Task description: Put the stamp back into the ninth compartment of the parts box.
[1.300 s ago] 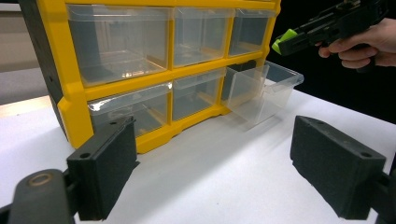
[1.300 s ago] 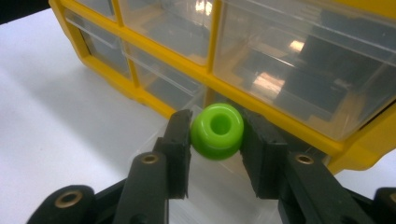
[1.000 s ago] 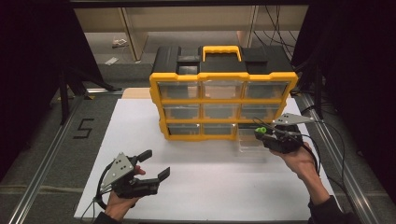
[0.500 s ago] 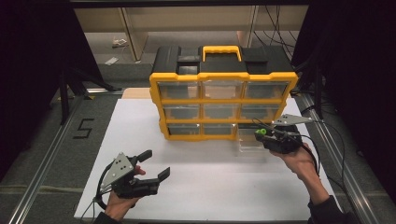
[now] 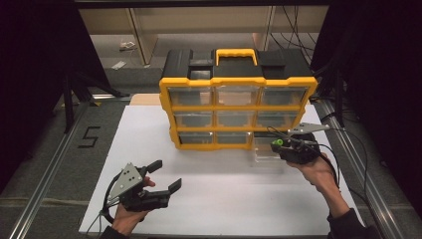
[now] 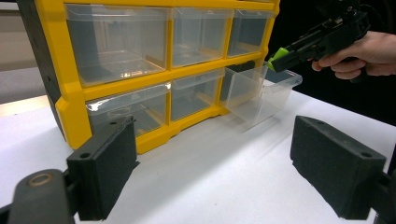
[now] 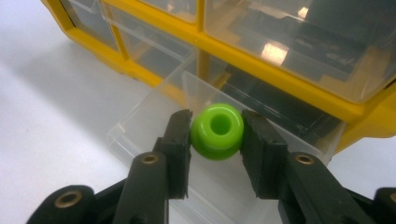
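A yellow and black drawer organiser [image 5: 238, 110] with clear drawers stands at the back of the white mat. Its bottom right drawer [image 5: 266, 148] [image 6: 259, 93] [image 7: 154, 126] is pulled out onto the mat. My right gripper [image 5: 275, 144] [image 7: 216, 133] hovers over that drawer, shut on a green ring-shaped bead [image 7: 217, 131] [image 5: 276, 142] [image 6: 279, 58]. My left gripper [image 5: 164, 176] [image 6: 224, 163] rests low at the mat's front left, open, with nothing between its jaws, facing the organiser.
The white mat [image 5: 219, 194] covers the grey table. A black "5" mark [image 5: 89, 136] lies on the grey surface at the left. Metal rails [image 5: 368, 179] run along both sides. Cables trail behind the right hand.
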`<state>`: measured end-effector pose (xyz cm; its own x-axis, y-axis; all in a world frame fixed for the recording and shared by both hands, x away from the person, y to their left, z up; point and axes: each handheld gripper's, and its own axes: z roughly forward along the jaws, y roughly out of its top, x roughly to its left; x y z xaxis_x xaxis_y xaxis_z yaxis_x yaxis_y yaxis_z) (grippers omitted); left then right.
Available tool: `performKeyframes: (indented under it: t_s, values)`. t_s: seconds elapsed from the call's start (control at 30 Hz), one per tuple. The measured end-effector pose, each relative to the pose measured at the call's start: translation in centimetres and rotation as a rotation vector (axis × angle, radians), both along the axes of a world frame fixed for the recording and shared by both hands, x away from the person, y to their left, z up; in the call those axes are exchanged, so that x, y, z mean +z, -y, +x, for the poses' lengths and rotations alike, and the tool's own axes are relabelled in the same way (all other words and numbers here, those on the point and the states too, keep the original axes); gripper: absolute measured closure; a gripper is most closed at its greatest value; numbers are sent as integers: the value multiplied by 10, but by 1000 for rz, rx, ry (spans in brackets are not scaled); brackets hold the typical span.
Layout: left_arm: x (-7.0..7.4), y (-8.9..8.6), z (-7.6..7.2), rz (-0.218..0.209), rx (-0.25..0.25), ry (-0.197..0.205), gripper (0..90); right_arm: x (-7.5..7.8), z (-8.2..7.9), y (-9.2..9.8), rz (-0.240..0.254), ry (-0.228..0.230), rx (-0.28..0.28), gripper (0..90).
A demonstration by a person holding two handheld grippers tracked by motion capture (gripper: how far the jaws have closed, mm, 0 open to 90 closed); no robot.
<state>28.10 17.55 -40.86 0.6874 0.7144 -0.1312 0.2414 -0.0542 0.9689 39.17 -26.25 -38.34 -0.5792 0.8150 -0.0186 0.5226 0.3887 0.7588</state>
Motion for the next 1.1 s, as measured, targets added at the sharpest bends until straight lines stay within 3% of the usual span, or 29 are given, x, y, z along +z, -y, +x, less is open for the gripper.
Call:
performKeyframes:
  t_s: [0.47, 0.7, 1.1]
  values:
    - [0, 1, 0, 1, -2, -1, 147, -6, 3, -3, -10, -34, 1, 638]
    - [0, 0, 0, 0, -2, -3, 145, -1, 2, -4, 4, -26, 1, 523]
    - [0, 0, 0, -2, 0, -3, 145, 16, -8, -6, 79, 23, 13, 333]
